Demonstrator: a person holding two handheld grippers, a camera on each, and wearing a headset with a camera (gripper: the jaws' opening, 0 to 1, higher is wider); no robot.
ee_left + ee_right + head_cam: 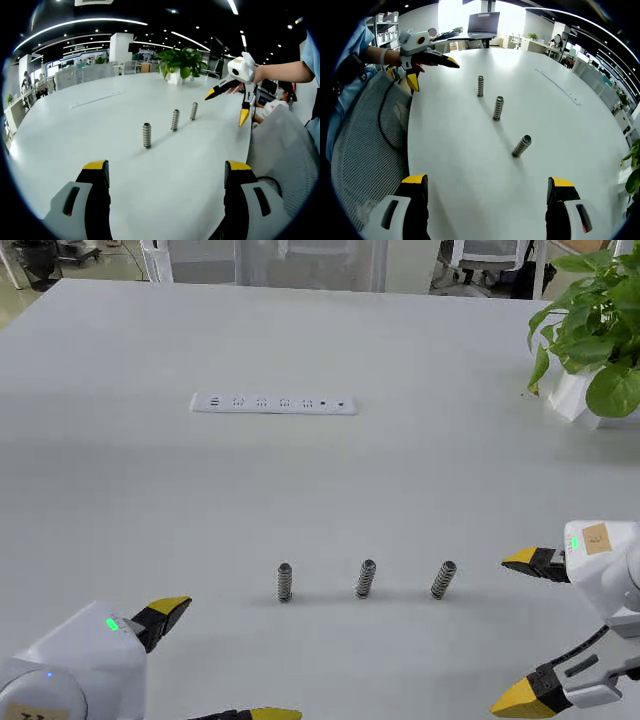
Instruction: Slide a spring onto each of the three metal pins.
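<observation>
Both my grippers are empty, with the jaws spread wide. My left gripper (222,660) hangs low over the near-left part of the table (150,500), and my right gripper (518,630) sits just to the right of the row. The task's things stand in a line between them, near the front of the table: the left spring (284,582), the middle spring (366,578) and the right spring (443,579). Each is upright and apart from its neighbours. Each looks to be seated on a pin already, but the coils hide the pins and I cannot make out bare metal. I judge the job done, or nearly so.

What could go wrong now would be my own doing. The upper yellow tip of the right gripper is near the right spring, and a careless sweep toward the row could knock it over. Nothing I can see fixes these posts to the tabletop, so a toppled one might roll or take the next one down. Closing too hard on a coil could squash it, kink it or drag it off its pin.

The springs are narrow cylinders of tight, ribbed, grey metal coil with a dull shine. The tabletop is smooth, matt and pale grey, so it probably offers little grip. My jaw tips are pointed yellow caps on black fingers with white housings. Farther back lies a flat white power strip (273,403), and a leafy potted plant (595,330) stands at the far right.
</observation>
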